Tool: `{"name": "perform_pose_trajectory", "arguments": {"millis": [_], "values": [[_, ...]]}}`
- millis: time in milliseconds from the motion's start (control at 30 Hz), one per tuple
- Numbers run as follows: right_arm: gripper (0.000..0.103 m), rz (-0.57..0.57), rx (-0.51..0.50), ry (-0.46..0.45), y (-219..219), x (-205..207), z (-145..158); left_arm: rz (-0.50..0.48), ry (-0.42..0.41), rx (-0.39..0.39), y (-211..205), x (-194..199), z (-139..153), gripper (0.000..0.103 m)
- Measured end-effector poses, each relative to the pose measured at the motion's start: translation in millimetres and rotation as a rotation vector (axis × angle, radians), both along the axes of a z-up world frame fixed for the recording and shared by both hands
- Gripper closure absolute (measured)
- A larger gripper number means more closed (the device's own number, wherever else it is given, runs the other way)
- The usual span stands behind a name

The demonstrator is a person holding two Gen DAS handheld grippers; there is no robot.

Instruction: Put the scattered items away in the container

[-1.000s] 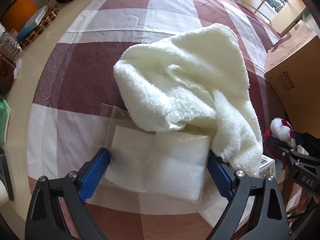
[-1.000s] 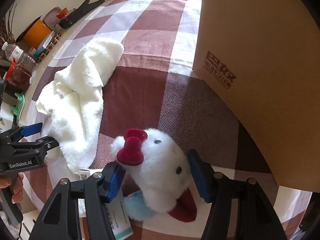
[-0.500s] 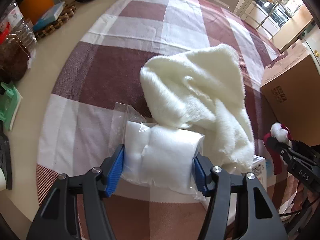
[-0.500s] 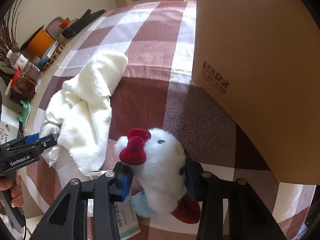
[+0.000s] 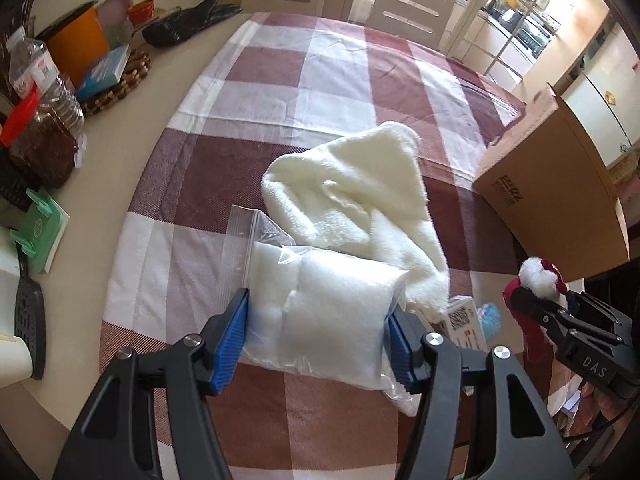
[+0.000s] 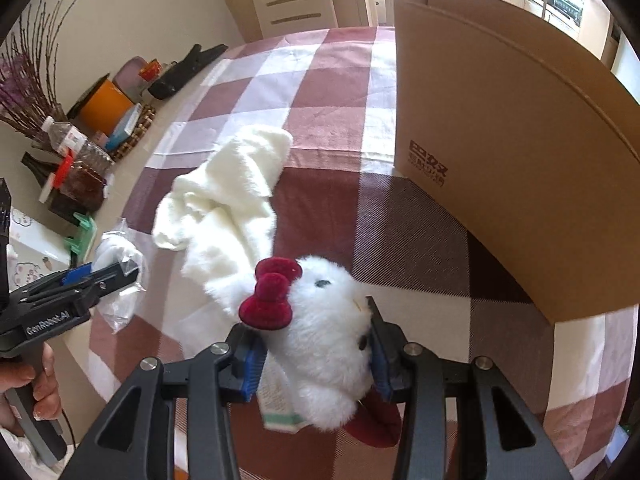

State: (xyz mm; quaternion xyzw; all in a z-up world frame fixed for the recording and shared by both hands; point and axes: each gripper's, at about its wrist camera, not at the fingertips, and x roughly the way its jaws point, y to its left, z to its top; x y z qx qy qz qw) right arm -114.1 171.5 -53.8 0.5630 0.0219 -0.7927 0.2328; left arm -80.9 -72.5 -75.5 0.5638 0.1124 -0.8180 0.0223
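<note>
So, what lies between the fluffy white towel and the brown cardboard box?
Only bare checked tablecloth separates the fluffy white towel and the brown cardboard box; the right wrist view shows it.

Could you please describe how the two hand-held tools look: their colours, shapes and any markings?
Both tools, the left and the right, have black angular frames with silver round bolts and ribbed blue pads. The left body reads "GenRobot.AI" in white; the right body reads "DAS". No sleeve shows.

Home dining room: checked tablecloth [image 5: 320, 92] below the grippers, slatted chairs [image 5: 412, 0] ahead, household clutter off left, kitchen behind glass doors [image 5: 516, 20] ahead-right.
</note>
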Motion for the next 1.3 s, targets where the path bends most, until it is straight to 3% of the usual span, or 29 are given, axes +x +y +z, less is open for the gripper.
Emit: {"name": "perform_pose_trajectory", "arguments": {"millis": [633, 1300], "values": [[0.059, -0.079, -0.045, 0.069, 2.1, 60.9, 43.1, -0.120, 0.088, -0.054, 35.7, 33.5, 48.8, 0.040], [0.059, -0.241, -0.057, 0.111, 60.2, 93.2, 61.7, -0.278, 0.135, -0.057, 100.2, 45.2, 70.6, 0.040]]}}
